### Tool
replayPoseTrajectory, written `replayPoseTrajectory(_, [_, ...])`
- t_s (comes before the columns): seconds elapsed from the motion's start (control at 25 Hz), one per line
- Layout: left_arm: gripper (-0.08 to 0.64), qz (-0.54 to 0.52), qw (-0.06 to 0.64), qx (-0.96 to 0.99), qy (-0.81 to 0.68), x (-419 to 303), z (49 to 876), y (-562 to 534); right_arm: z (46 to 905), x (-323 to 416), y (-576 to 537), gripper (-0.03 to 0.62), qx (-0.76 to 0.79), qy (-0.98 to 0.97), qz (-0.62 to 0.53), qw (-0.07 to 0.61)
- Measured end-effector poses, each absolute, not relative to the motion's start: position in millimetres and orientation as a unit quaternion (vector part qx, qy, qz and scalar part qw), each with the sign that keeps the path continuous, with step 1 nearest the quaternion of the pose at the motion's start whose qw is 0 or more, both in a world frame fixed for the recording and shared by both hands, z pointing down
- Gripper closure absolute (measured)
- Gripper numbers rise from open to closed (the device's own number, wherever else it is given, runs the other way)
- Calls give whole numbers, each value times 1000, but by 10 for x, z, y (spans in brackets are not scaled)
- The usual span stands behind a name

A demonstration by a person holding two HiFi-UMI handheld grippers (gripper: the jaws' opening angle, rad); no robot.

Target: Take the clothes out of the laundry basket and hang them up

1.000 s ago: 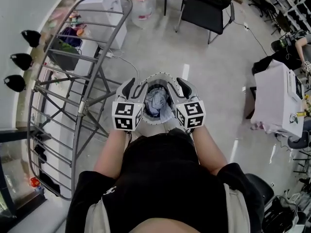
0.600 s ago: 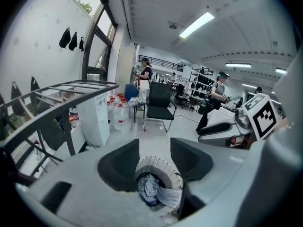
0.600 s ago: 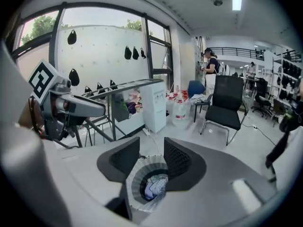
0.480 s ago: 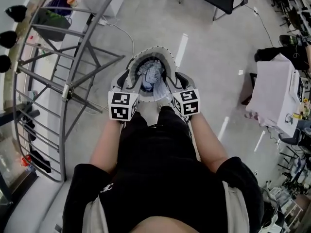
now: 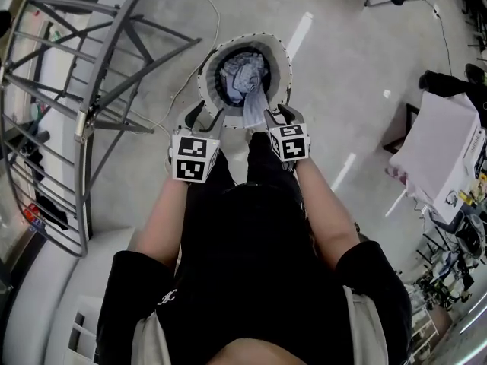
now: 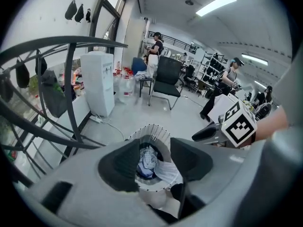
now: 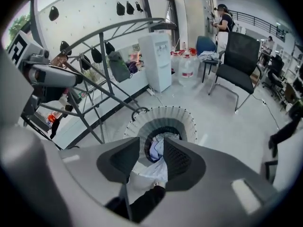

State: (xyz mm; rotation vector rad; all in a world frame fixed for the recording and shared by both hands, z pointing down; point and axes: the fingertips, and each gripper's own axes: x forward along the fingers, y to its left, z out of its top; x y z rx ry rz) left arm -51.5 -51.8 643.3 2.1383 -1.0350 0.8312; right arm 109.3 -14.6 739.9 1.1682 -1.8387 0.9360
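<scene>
Hovering over the basket on the floor, left gripper and right gripper both have fingers spread, holding nothing. Clothes inside look soft, light, floppy; the garment draped over its near rim seems easiest to pinch.

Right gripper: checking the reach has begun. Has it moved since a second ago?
Yes. The right gripper has dropped from beside the laundry basket's middle to its near rim.

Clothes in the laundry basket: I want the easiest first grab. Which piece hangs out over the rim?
The pale bluish garment, draped over the near rim of the laundry basket, toward the person; the other clothes lie bundled down inside.
</scene>
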Motion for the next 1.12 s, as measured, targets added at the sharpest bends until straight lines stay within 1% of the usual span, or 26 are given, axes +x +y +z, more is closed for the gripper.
replayPoseTrajectory(0.28, [359,337,342,793,-376,-473,6983,-333,8257,1182,265,431,430,-677,403,441])
replayPoseTrajectory(0.44, [359,342,355,791,-364,-411,7342,-289,8727,1303,396,430,424,-653,405,479])
replayPoseTrajectory(0.6, [359,349,360,789,-355,-375,7649,-267,9094,1400,502,430,428,-638,398,501])
replayPoseTrajectory(0.72, [359,352,360,791,-348,-345,7826,-266,9303,1402,581,430,426,-635,379,521])
replayPoseTrajectory(1.0, [359,352,366,794,-334,-320,8214,-193,9637,1385,659,422,426,-641,275,576])
replayPoseTrajectory(1.12, [360,353,369,795,-327,-330,8348,-123,9770,1376,692,412,420,-637,265,590])
